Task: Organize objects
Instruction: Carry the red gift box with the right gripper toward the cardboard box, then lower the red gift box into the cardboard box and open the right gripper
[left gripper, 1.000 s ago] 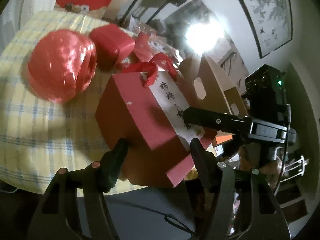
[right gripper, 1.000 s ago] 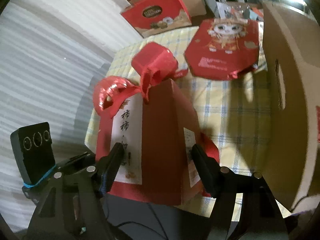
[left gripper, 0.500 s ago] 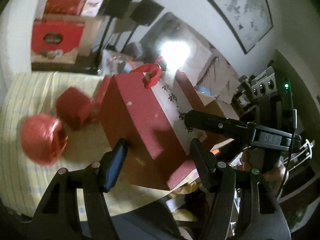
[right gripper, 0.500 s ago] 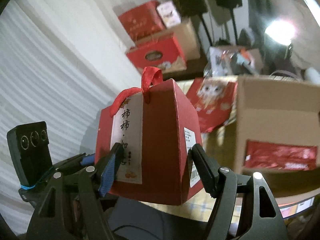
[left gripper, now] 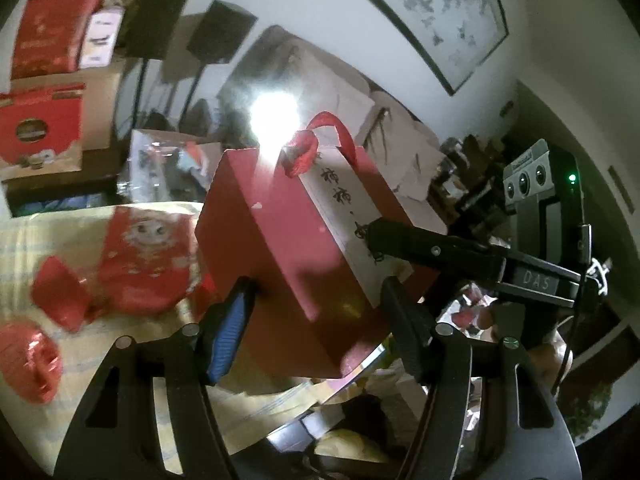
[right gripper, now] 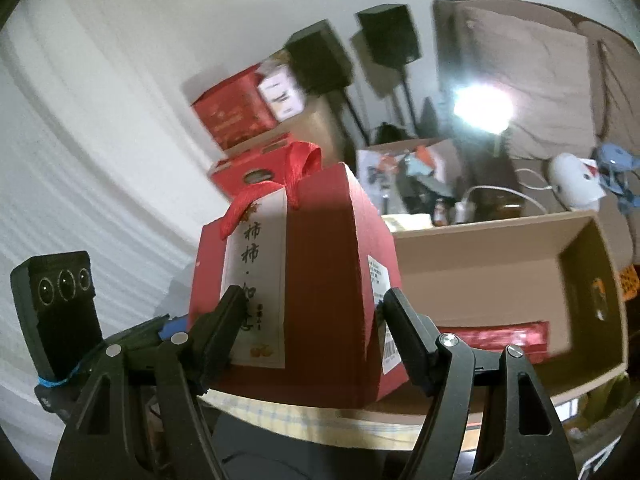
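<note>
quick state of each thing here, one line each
gift box: closed, lifted off the table, clamped by both grippers
left gripper: shut on gift box
right gripper: shut on gift box
cardboard box: open, a red pack inside
cat pack: lying on the table

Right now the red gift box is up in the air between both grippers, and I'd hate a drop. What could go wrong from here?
1. The red gift box is pinched only near its bottom corners by the left gripper and right gripper, so it may tip or slip.
2. The cardboard box wall stands close beside it; swinging sideways could clip it.
</note>
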`<state>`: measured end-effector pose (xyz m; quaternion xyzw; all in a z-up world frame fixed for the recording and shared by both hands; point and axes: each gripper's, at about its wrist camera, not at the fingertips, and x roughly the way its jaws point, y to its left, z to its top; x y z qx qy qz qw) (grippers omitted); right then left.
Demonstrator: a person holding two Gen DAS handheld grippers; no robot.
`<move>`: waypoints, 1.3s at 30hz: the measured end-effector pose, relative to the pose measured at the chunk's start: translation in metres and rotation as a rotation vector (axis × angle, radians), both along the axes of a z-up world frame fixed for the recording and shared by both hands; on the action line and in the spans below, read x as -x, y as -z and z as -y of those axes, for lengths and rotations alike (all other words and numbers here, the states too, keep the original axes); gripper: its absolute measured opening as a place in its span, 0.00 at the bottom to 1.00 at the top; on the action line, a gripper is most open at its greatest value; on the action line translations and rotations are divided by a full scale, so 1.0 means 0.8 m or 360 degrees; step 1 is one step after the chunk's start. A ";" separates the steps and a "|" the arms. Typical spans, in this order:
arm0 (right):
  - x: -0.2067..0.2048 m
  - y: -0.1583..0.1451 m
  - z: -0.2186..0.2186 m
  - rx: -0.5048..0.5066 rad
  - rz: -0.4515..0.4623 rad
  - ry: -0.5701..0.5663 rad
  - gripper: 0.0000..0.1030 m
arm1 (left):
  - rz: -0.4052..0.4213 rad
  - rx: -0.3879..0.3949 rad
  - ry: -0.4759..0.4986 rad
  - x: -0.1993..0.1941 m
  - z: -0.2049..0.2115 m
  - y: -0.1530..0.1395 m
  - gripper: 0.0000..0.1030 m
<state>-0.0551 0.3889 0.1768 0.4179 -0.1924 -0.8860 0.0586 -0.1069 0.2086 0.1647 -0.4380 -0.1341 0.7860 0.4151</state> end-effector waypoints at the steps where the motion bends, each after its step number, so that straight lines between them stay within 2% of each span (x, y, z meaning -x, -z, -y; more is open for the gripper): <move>1: -0.001 0.000 -0.012 -0.0005 0.0003 0.0024 0.71 | 0.0002 0.0003 0.0011 0.002 -0.011 0.000 0.60; 6: -0.011 0.014 -0.066 -0.0006 0.0026 0.0115 0.71 | 0.0038 0.0023 0.0075 0.009 -0.076 0.016 0.61; 18: -0.025 0.078 -0.186 -0.0002 0.0133 0.0287 0.71 | 0.0199 0.0097 0.0187 0.021 -0.211 0.082 0.62; 29: -0.038 0.136 -0.280 -0.0033 0.0266 0.0440 0.71 | 0.0394 0.0201 0.0280 0.024 -0.323 0.148 0.62; 39: -0.036 0.186 -0.308 -0.0111 0.0407 0.0482 0.70 | 0.0517 0.0298 0.0363 0.013 -0.362 0.195 0.61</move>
